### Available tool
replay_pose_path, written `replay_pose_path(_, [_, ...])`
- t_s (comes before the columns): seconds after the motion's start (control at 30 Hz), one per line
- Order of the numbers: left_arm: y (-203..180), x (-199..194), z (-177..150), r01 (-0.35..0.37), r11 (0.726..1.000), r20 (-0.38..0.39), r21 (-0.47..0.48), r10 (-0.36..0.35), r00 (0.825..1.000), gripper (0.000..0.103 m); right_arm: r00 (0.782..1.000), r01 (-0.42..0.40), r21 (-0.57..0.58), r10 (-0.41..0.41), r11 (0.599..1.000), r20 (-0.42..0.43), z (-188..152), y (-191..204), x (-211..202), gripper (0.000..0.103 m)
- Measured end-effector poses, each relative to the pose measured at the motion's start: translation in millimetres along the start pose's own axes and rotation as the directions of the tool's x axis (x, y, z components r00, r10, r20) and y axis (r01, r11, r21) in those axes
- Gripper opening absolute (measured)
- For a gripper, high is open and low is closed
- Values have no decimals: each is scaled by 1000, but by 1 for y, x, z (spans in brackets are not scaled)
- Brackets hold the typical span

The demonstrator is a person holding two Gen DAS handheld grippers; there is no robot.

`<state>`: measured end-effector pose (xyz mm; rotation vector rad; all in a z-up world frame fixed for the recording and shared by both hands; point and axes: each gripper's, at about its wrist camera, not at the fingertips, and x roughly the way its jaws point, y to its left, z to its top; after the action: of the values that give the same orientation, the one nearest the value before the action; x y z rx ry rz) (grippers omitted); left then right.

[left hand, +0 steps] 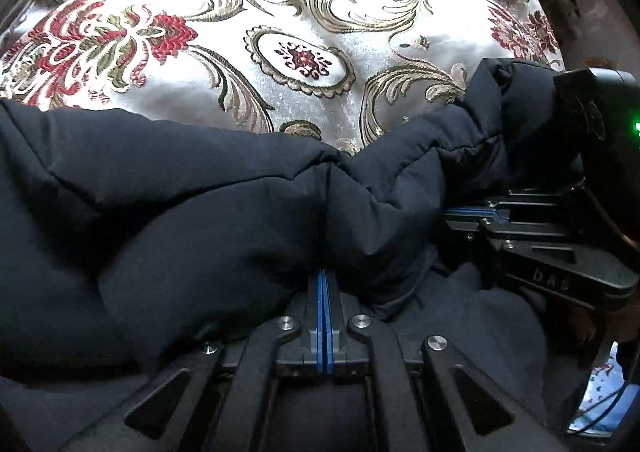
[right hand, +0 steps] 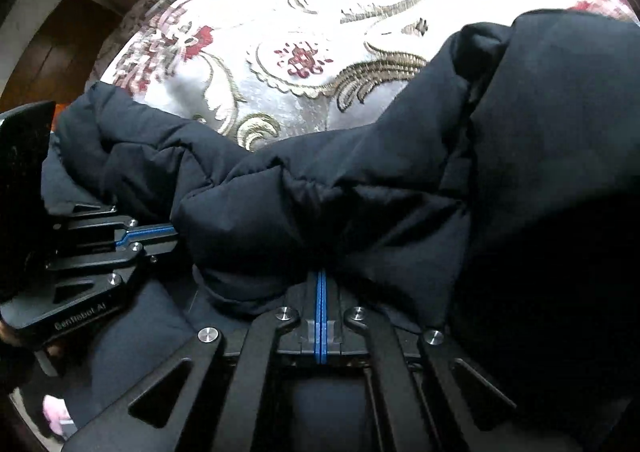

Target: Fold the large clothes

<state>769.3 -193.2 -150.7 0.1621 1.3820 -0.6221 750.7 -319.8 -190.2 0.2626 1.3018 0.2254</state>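
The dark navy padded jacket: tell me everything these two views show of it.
The dark navy padded jacket is a puffy, quilted garment of matte fabric, with stitched seams and soft creases. It lies bunched over the near edge of the cream floral embroidered cloth. The left tool and right tool are each shut on a fold of it, their blue-lined tips buried in the fabric. Zip, collar and cuffs cannot be made out.

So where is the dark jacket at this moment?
The jacket fills the lower half of both wrist views, lying bunched on the floral cloth. The left gripper and right gripper are each shut on a fold of it, side by side.
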Motion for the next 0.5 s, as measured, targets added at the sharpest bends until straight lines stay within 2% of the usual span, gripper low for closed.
replay_pose_path(0.17, [-4, -31, -18, 37, 999, 96, -24, -35, 995, 4, 996, -5, 0, 5, 1000, 88, -17, 12, -39, 10])
replay_pose_path(0.27, [-1, -51, -28, 35, 996, 143, -77, -23, 989, 4, 992, 9, -1, -9, 1000, 130, -26, 17, -59, 22])
replay_pose_path(0.37, [1, -63, -37, 49, 990, 171, -131, -26, 985, 4, 987, 20, -18, -17, 1000, 162, -32, 13, -77, 36])
replay_pose_path(0.5, [9, -83, -53, 18, 988, 176, -151, 9, 984, 8, 981, 57, -40, -49, 998, 189, -37, 3, -107, 67])
